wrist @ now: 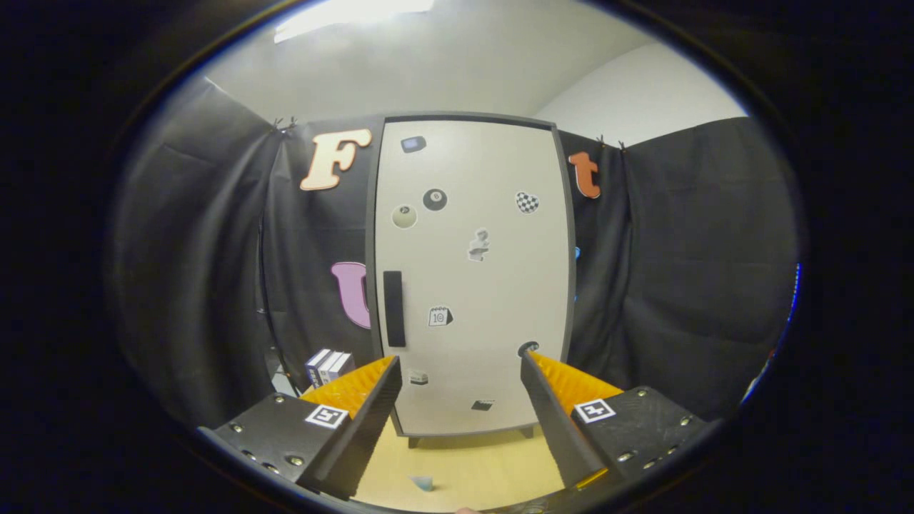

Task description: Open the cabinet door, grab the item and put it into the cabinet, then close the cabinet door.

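Cabinet door (pixel 493 300), pale front, carried several small stickers. Item one: calendar sticker (pixel 440 316), just right of the dark handle (pixel 393 308), bore the number 10. Item two: black ball sticker (pixel 435 199), upper part of the door, had a white spot with a figure that was probably an 8, too small to be certain. Item three: pale ball sticker (pixel 404 216) beside it, mark not legible. Other stickers on the door carried no readable text. Gripper (pixel 457 357), fingers spread apart with nothing between them, bore one square coded marker (pixel 326 416) on each finger mount; these held patterns, not letters. Boxes (pixel 328 365) left of the cabinet: print unreadable.
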The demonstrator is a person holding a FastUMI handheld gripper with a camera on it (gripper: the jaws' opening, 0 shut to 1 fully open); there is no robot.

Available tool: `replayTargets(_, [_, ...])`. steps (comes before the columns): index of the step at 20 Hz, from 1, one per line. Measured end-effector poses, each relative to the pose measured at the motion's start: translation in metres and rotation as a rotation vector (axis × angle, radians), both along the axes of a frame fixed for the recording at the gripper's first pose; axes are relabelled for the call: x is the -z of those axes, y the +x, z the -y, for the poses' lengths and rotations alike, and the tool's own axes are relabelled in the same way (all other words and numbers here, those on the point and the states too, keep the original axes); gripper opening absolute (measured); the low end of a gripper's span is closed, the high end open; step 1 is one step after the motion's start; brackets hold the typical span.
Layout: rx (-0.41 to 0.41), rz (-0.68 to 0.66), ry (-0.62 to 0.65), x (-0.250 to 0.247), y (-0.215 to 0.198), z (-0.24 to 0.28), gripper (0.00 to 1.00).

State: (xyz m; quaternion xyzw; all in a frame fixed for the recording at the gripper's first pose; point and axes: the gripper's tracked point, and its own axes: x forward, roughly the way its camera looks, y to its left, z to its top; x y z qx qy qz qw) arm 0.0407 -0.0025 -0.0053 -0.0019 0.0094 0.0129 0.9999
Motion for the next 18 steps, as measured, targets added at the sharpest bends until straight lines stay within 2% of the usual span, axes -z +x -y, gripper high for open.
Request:
replayTargets(4, [-0.035,-0.004,0.003,0.001,0.026,-0.018,0.99])
replayTargets(11, [-0.113,-0.007,0.021,0.006,0.095,-0.066,0.99])
replayTargets(18, [-0.156,-0.029,0.027,0.016,0.162,-0.103,0.99])
